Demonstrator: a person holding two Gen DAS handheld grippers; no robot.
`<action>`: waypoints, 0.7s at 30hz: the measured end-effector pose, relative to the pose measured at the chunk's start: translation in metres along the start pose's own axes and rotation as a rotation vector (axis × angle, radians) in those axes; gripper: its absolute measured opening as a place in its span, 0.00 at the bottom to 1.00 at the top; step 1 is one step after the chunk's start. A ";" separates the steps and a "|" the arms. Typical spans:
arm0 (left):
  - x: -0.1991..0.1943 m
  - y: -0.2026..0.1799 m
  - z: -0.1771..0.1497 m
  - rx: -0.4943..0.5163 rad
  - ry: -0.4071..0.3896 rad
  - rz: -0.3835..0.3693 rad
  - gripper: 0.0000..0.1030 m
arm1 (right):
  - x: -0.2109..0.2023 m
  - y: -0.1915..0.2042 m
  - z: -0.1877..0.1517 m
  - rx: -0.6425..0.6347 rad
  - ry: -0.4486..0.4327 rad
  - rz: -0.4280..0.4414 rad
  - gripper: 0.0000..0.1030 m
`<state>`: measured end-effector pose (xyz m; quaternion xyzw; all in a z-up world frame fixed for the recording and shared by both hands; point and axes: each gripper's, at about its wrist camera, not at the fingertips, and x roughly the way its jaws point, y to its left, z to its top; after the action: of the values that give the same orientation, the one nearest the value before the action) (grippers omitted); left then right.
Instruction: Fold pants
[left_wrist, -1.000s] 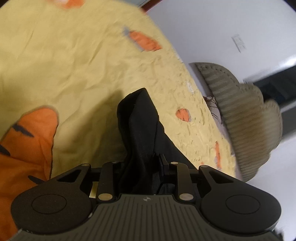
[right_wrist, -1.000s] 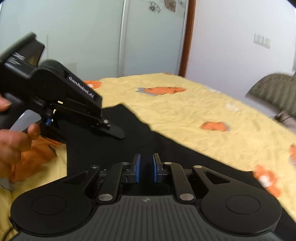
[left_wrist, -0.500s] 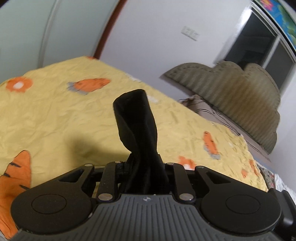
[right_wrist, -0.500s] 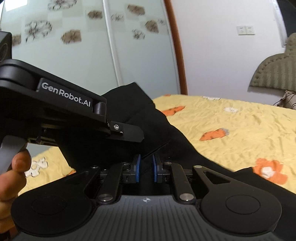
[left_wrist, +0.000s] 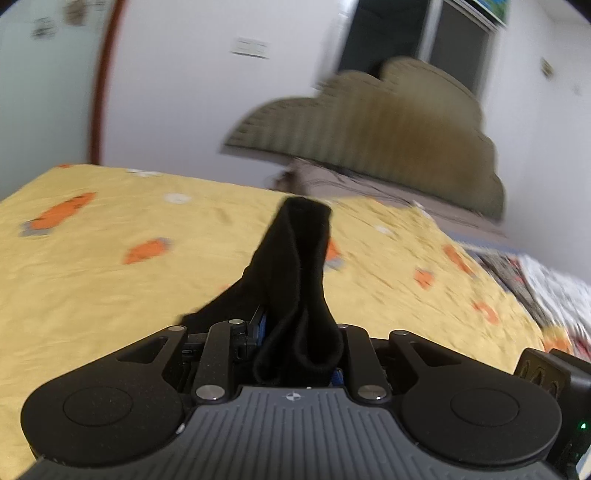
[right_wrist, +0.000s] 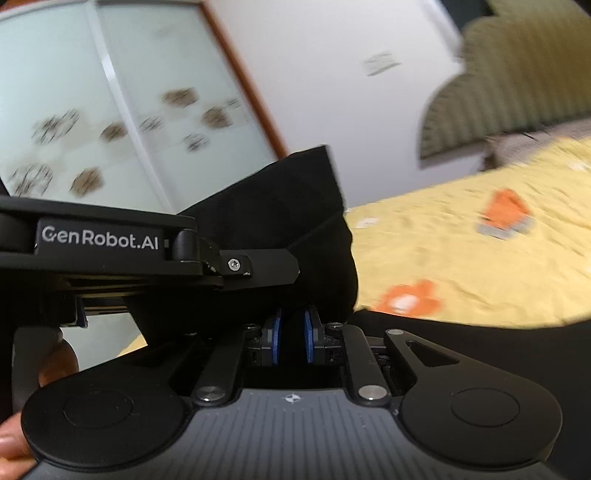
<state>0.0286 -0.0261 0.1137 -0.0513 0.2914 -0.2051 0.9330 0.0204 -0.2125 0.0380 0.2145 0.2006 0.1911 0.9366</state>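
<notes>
Lifted higher than a second ago, the black pants (left_wrist: 295, 280) now hang above the yellow bedspread (left_wrist: 110, 280), carried toward the headboard (left_wrist: 388, 140). Folding looks barely begun. Left gripper (left_wrist: 299, 350) pinches a bunched end; right gripper (right_wrist: 293, 341) pads sit narrowly apart around dark cloth, grip uncertain.

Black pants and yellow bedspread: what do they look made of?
Black pants: soft matte knit or jersey, probably; they bunch limply in the left gripper without shine. Yellow bedspread: thin woven cotton, it seems, finely wrinkled, with printed orange motifs. Blur limits certainty.
</notes>
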 end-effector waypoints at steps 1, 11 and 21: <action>0.006 -0.011 -0.003 0.020 0.009 -0.014 0.21 | -0.008 -0.011 -0.002 0.025 -0.006 -0.011 0.13; 0.084 -0.104 -0.047 0.154 0.136 -0.128 0.21 | -0.055 -0.107 -0.023 0.284 -0.038 -0.181 0.13; 0.129 -0.122 -0.070 0.118 0.267 -0.270 0.35 | -0.086 -0.152 -0.044 0.466 0.020 -0.352 0.19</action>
<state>0.0425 -0.1888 0.0149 -0.0073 0.3906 -0.3500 0.8514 -0.0317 -0.3632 -0.0460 0.3840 0.2824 -0.0233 0.8788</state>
